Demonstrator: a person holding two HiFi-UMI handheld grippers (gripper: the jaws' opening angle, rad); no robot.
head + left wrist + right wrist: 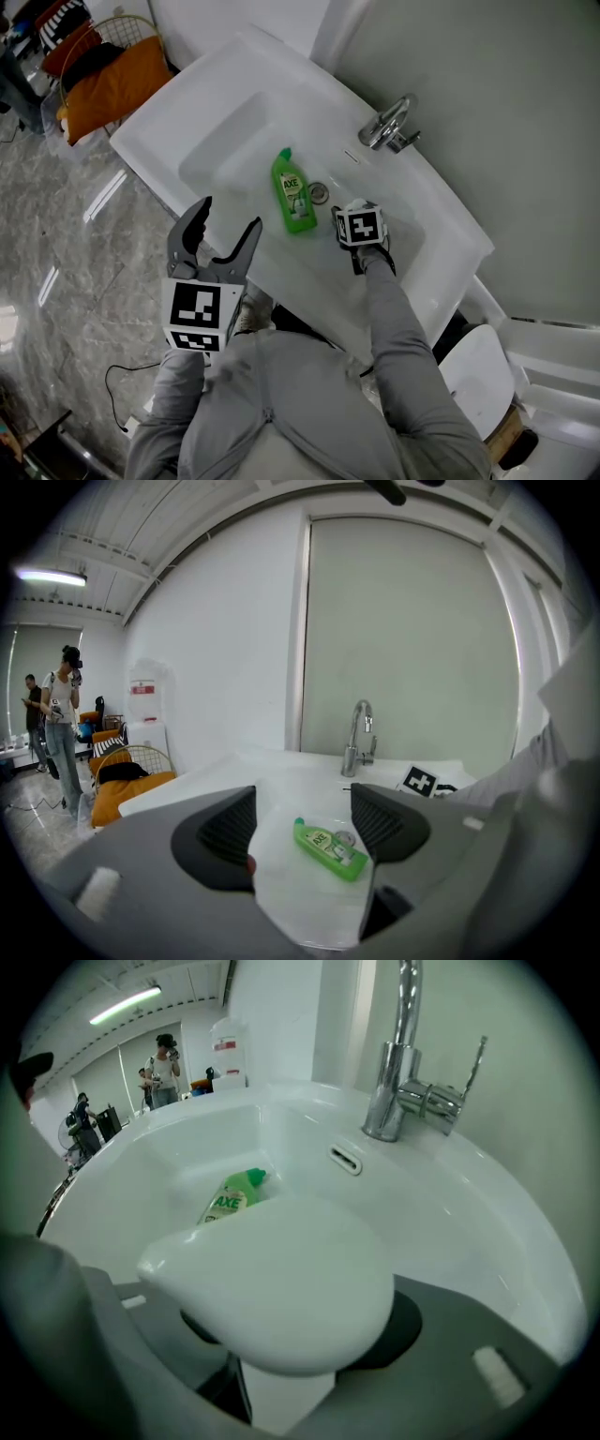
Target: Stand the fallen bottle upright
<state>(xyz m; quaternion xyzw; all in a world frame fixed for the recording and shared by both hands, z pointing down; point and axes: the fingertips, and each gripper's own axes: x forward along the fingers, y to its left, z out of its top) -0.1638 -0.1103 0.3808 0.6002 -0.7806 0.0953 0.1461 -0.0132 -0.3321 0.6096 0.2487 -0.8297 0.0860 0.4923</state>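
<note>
Bottle (294,197), green: flat on its side just beside the drain (319,193); likely light, stiff, slick plastic, best taken across the waist; my left claw (228,216) gapes empty short of the drain, my right claw (300,1335) grips a white lump (281,1279).

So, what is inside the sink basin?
A green bottle lies on its side beside the drain. The right hand-held gripper, holding a white object, covers part of the basin; what lies under it is hidden.

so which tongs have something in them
The right tongs: they grip a smooth white rounded object. The left tongs stand open and empty.
</note>
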